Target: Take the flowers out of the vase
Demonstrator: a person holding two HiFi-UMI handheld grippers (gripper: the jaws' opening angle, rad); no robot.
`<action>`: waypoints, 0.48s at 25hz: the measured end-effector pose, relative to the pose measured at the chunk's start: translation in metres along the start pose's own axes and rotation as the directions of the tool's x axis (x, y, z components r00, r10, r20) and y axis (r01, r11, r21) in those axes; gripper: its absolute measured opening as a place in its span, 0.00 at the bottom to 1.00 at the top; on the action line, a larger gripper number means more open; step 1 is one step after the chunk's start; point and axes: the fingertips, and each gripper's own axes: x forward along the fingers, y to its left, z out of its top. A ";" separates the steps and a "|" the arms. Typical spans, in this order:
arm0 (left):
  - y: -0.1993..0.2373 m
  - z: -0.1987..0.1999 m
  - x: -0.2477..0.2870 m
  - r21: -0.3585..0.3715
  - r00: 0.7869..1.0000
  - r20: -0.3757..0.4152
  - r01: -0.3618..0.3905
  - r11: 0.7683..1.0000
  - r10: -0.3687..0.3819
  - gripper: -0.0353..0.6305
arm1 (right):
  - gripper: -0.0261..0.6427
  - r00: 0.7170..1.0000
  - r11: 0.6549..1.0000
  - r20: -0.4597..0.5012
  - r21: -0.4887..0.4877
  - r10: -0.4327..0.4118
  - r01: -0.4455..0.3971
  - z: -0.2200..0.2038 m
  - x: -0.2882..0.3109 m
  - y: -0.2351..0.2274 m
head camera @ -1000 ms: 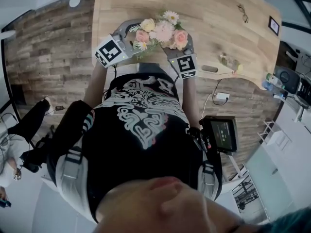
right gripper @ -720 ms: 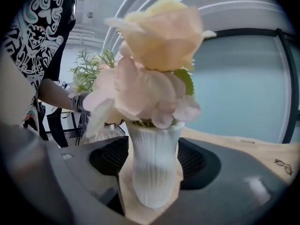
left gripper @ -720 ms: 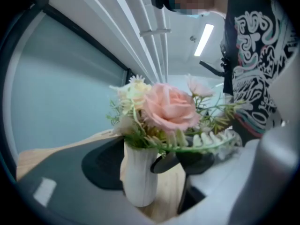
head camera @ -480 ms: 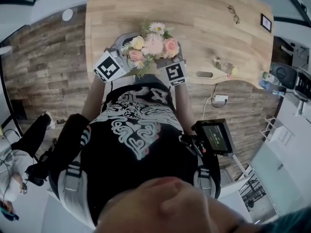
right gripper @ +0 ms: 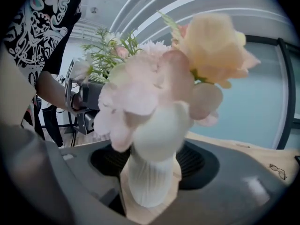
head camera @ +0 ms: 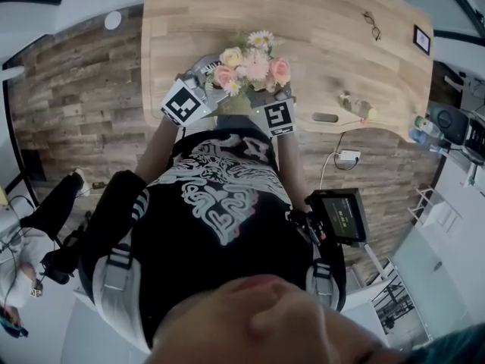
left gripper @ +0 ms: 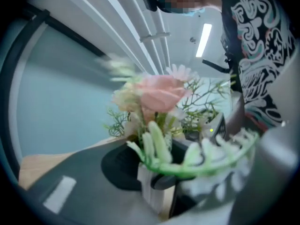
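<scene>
A bouquet of pink, cream and white flowers (head camera: pixel 250 65) stands at the near edge of the wooden table (head camera: pixel 318 21), and its blooms hide the vase in the head view. My right gripper (right gripper: pixel 151 191) is shut on the white ribbed vase (right gripper: pixel 150 179), a jaw close on each side. My left gripper (left gripper: pixel 154 186) comes in from the opposite side. Its jaws are closing, with the green stems (left gripper: pixel 154 146) and the vase top (left gripper: pixel 151 191) between them, and I see no pad pressing. A fern sprig (left gripper: pixel 201 162) droops across the left jaws.
Further back on the table lie a pair of glasses (head camera: pixel 372 23) and a small framed picture (head camera: pixel 424 40). A small bottle (head camera: pixel 356 101) and a dark flat object (head camera: pixel 326 117) sit near the right edge. A power strip (head camera: pixel 347 156) lies on the floor below.
The left gripper has edged closer to the bouquet. The right gripper has kept its place at the vase. The head camera's aim has shifted a little.
</scene>
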 end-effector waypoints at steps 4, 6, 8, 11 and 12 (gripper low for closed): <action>0.001 0.005 -0.001 -0.096 0.997 0.038 -0.066 0.993 0.069 0.16 | 0.49 1.000 1.000 -0.019 -0.003 -0.013 0.013 -0.001 -0.003 0.001; 0.002 0.004 -0.003 -0.070 0.998 0.041 -0.045 0.997 0.048 0.14 | 0.49 1.000 1.000 -0.014 0.000 -0.022 0.022 0.000 -0.002 0.001; 0.004 0.003 -0.005 -0.059 0.998 0.046 -0.033 0.998 0.035 0.13 | 0.49 1.000 1.000 -0.015 0.000 -0.028 0.028 0.000 -0.001 0.001; 0.007 0.008 -0.006 -0.157 0.995 0.074 -0.047 0.987 0.059 0.12 | 0.49 0.999 0.999 -0.029 0.000 -0.035 0.035 -0.002 -0.001 0.002; 0.007 0.009 -0.006 -0.170 0.995 0.080 -0.049 0.984 0.064 0.12 | 0.49 0.999 0.999 -0.037 0.002 -0.039 0.039 -0.003 -0.001 0.002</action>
